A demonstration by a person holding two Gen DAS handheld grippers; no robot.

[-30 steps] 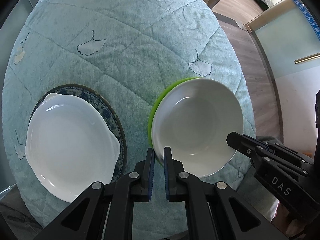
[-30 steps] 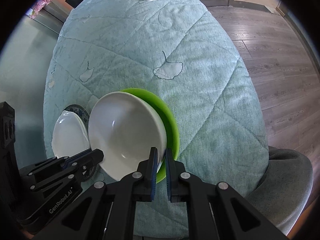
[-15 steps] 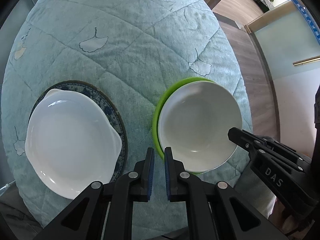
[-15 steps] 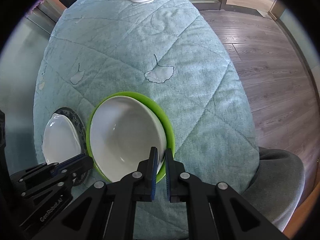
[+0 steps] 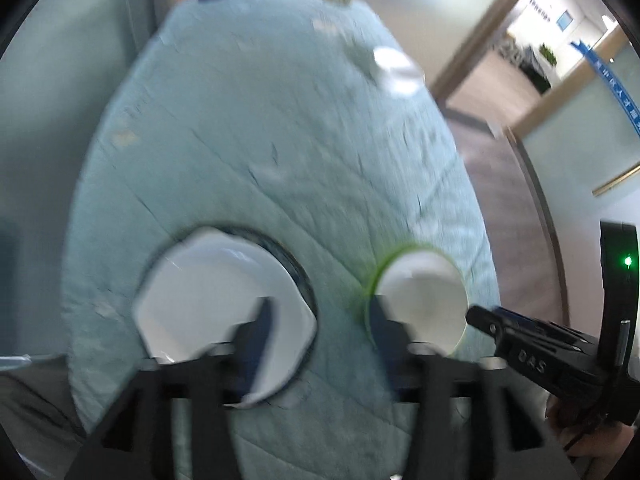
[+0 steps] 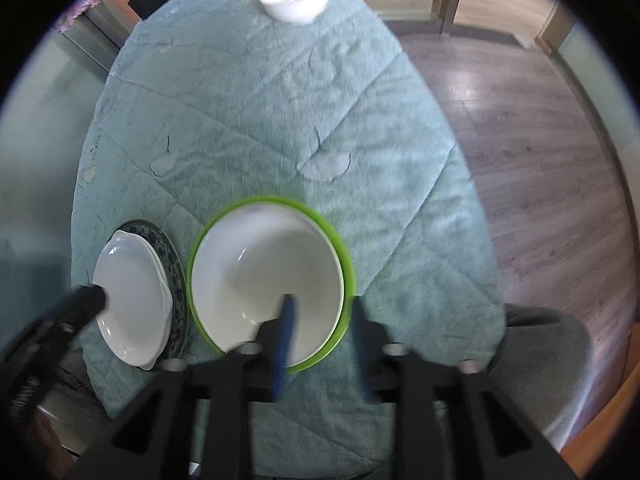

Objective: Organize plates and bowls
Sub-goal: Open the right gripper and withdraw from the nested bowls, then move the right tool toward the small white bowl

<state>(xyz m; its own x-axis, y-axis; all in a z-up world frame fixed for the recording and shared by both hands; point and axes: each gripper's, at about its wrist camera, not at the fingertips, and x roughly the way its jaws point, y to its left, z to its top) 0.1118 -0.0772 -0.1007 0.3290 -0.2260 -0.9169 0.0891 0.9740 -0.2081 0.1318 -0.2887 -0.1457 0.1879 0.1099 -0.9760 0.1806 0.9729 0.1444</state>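
I had both tools raised above the round surface covered in a pale green quilted cloth [image 6: 256,92], and neither held anything. My left gripper [image 5: 318,316] had its fingers spread wide, 1 over the left stack and 1 at the edge of the right stack. My right gripper [image 6: 320,312] was also spread wide, its blue-padded finger over the large bowl's hollow and the other just past the green rim.

I judged that 2 stacks were already made and 1 piece was still out. The next move would call for a long reach to the far end, with the fingers straddling that bowl's rim before closing.

Counted, there were 5 pieces:
- 1 large round white ceramic bowl [image 6: 264,268], nested on 1 bright green round plate [image 6: 347,264].
- 1 white shallow dish with small handles [image 6: 128,292], resting on 1 dark blue patterned round plate [image 6: 176,264], just beside the green plate.
- 1 small white ceramic bowl [image 6: 295,0], alone and well apart at the far end.
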